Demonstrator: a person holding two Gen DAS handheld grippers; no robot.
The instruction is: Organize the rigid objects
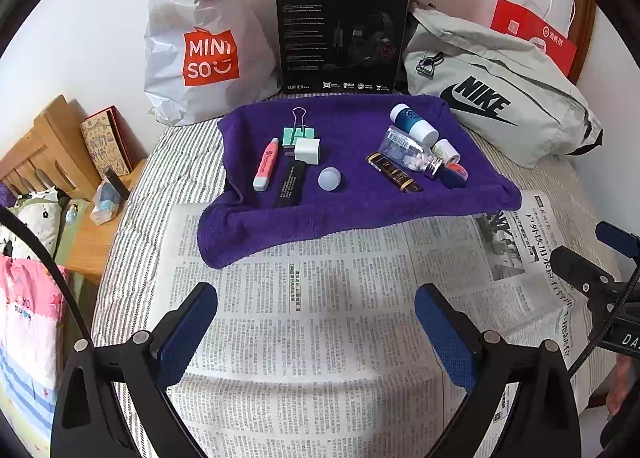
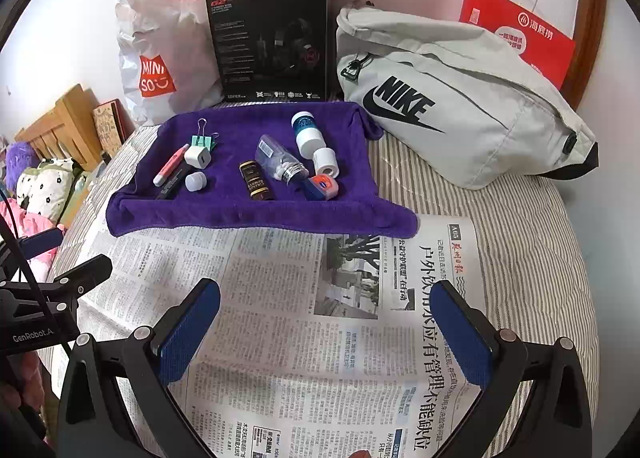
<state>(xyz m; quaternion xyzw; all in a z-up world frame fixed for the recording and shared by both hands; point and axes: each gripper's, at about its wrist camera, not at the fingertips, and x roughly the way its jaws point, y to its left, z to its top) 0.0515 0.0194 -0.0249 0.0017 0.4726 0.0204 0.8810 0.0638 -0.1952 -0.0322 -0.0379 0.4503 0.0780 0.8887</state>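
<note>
A purple towel (image 1: 352,214) (image 2: 256,214) on the bed carries small items. On its left lie a pink pen (image 1: 265,164), a green binder clip (image 1: 299,130), a white charger cube (image 1: 307,151), a black stick (image 1: 291,183) and a white ball (image 1: 329,178). On its right lie a blue-white bottle (image 1: 413,123), a clear pill bottle (image 1: 408,152), a brown tube (image 1: 394,172), a white roll (image 1: 446,150) and a small orange-blue tin (image 1: 454,175). My left gripper (image 1: 316,310) and right gripper (image 2: 330,308) hover open over the newspaper (image 1: 320,322), well short of the towel.
Behind the towel stand a white Miniso bag (image 1: 200,42), a black headset box (image 1: 340,34), a grey Nike bag (image 1: 492,94) and a red paper bag (image 1: 532,34). A wooden bedside table (image 1: 92,226) sits at the left. The right gripper's body (image 1: 600,282) shows at the right edge.
</note>
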